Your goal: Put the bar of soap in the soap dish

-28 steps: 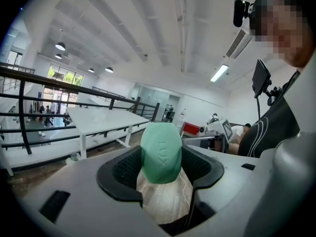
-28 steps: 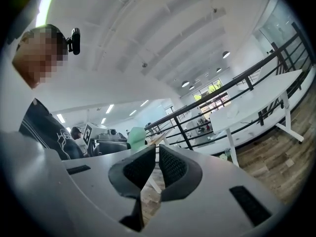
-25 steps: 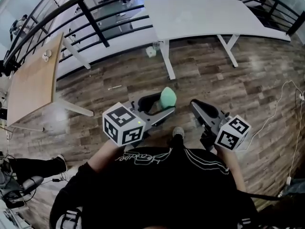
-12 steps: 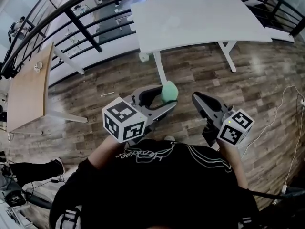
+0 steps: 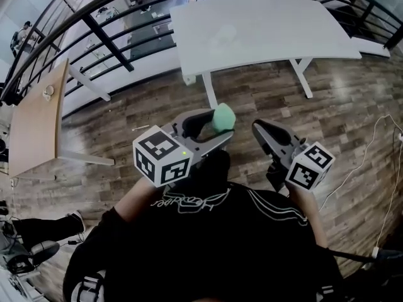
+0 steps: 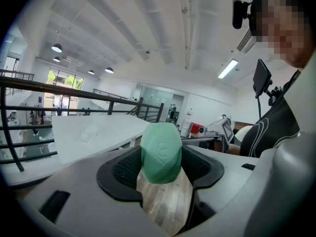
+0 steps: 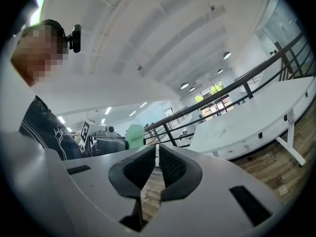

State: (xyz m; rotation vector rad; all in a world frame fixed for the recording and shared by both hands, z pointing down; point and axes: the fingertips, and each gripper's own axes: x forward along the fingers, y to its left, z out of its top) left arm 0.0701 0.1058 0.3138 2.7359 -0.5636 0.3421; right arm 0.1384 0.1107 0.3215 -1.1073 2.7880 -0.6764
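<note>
The left tool [image 5: 220, 129] holds the green bar of soap [image 5: 223, 117]. In the left gripper view the bar stands on end between the two black pads, which press on its sides. The jaws stand wide around it. The bar is off any surface, in the air over the wooden floor [image 5: 327, 118], in front of the person and short of the white counter [image 5: 271, 30].

The right tool [image 5: 258, 129] is to the right of the soap and apart from it. In the right gripper view its pads are nearly together, with only a thin slit between them and nothing in it. That view also shows the green bar in the other tool, off to the left.

Each tool carries a cube with square markers, the left cube [image 5: 162, 163] and the right cube [image 5: 310, 165], close to the person's black shirt [image 5: 208, 250].

The white counter stands ahead on white legs. A faint, see-through object [image 5: 221, 38] lies on its top, towards the near left part; it is too dim to tell what it is. A black railing [image 5: 126, 5] runs behind the counter. At the far left is a second counter with a wooden top [image 5: 38, 118], and a small round thing [image 5: 48, 93] sits near its far end. A thin white cable [image 5: 376, 145] lies on the floor at the right.
</note>
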